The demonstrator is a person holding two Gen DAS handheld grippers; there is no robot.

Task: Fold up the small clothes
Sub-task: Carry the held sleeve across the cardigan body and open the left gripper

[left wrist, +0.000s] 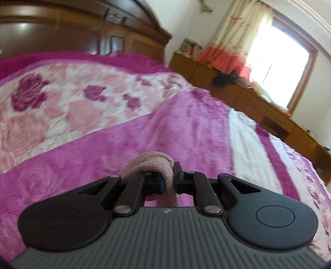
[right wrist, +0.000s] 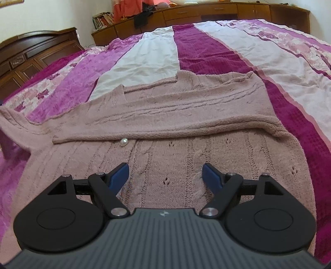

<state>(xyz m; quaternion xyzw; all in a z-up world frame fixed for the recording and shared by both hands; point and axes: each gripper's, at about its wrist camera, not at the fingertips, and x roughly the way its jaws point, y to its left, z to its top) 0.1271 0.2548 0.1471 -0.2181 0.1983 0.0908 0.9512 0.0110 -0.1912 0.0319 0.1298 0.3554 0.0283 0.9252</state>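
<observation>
The bed (right wrist: 217, 53) fills both frames. My pink cardigan (right wrist: 165, 115) lies in the frame centre, one sleeve (right wrist: 144, 124) already folded across; more folds are left, I think. My left tool (left wrist: 168, 179) pinches pink knit (left wrist: 153, 163). My right tool (right wrist: 165, 175) is spread above it.

- From the left wrist we look along the left gripper (left wrist: 168, 172) low over the bed (left wrist: 196, 124), tilted, facing the headboard (left wrist: 86, 31) and the window (left wrist: 281, 60) at the far right.
- From the right wrist we look along the right gripper (right wrist: 165, 172), close above the pink cardigan (right wrist: 165, 115), facing across the bed (right wrist: 206, 51) to its far edge.
- We find both views share the bedspread, the headboard (right wrist: 31, 55), and the low wooden cabinet (left wrist: 258, 103) (right wrist: 206, 12) along the wall.
</observation>
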